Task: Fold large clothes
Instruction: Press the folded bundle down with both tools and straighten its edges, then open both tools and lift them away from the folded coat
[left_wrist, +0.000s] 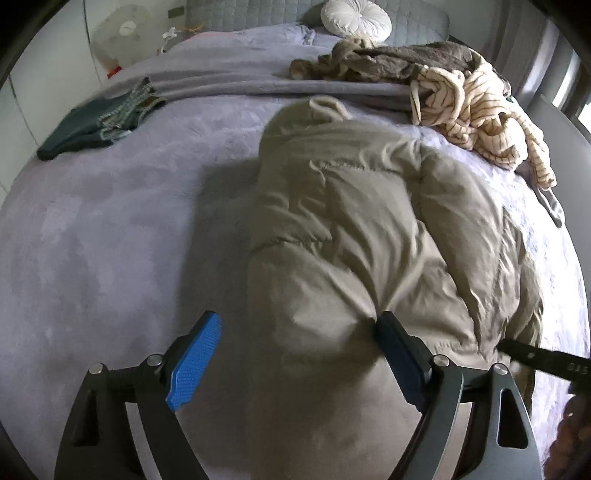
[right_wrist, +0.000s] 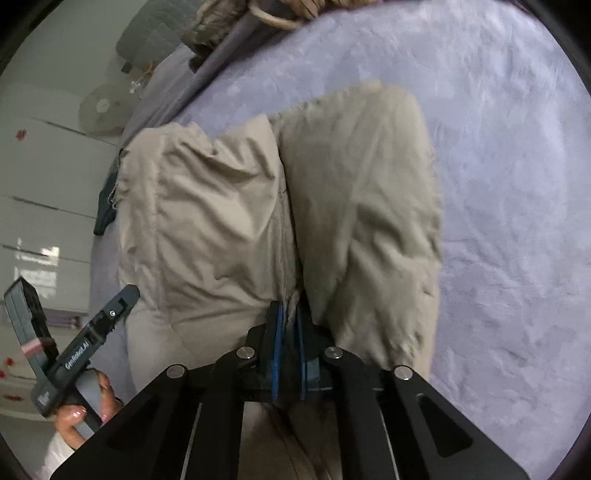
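A large beige padded jacket (left_wrist: 351, 229) lies lengthwise on a lavender bed cover (left_wrist: 110, 240), hood end far from me. My left gripper (left_wrist: 299, 332) is open, its blue pads (left_wrist: 195, 354) spread over the jacket's near left hem, the right finger touching the fabric. In the right wrist view the jacket (right_wrist: 229, 206) fills the middle. My right gripper (right_wrist: 290, 314) is shut on a pinch of the jacket's near edge, at the seam between two panels. The left gripper's body (right_wrist: 92, 343) and the hand holding it show at the lower left there.
A pile of unfolded clothes, brown (left_wrist: 388, 62) and cream striped (left_wrist: 480, 114), lies at the far right of the bed. A folded dark green and denim stack (left_wrist: 99, 125) sits far left. A round white cushion (left_wrist: 354, 18), a fan (left_wrist: 122, 33) and white cabinets (right_wrist: 37, 177) stand beyond.
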